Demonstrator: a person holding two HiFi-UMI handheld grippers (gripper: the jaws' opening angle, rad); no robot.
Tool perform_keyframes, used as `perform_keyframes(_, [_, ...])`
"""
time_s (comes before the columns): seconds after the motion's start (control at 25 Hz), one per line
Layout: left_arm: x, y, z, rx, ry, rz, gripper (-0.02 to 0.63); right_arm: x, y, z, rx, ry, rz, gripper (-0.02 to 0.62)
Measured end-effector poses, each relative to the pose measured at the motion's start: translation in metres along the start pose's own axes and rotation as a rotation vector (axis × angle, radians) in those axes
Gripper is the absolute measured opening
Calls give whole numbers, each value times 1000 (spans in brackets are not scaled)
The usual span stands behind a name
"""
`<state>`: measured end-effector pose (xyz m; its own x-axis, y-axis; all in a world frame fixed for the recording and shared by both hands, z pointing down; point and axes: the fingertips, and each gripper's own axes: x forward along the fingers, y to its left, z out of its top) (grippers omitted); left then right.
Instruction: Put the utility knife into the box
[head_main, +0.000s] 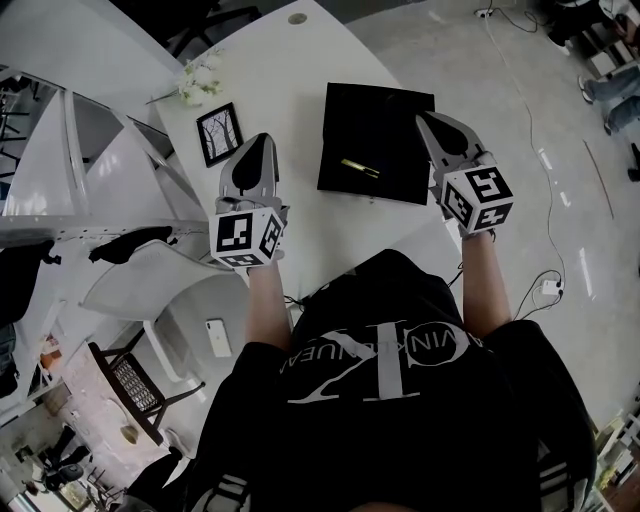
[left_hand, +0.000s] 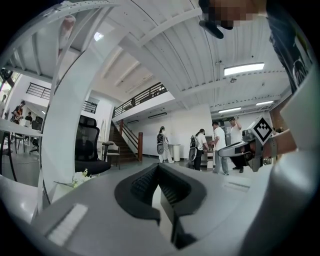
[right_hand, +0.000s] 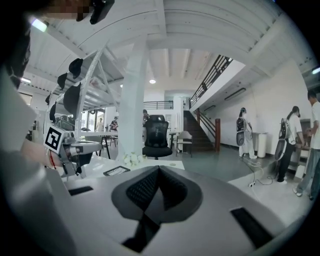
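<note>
Matt, smooth grey plastic is seen on the left gripper, with black ribbed pads lining its fingers; the same finish is shown on the right gripper. Ahead of the right fingers, the flat black square box is finished matt, and a metallic gleam is shown by the slim yellow utility knife inside. The smooth white table top under both fingers is faintly glossy.

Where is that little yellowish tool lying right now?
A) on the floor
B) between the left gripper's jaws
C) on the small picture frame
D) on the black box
D: the yellowish tool lies on the black box, while the left gripper and right gripper are both shut on nothing.
</note>
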<state>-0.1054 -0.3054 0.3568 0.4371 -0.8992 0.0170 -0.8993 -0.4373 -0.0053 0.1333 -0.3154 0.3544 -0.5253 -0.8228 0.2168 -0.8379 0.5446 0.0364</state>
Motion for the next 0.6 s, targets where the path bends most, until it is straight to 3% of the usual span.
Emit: perform_keyframes(0.6, [-5, 20, 27, 16, -64, 49, 11, -5, -9, 39, -40, -124, -38, 14])
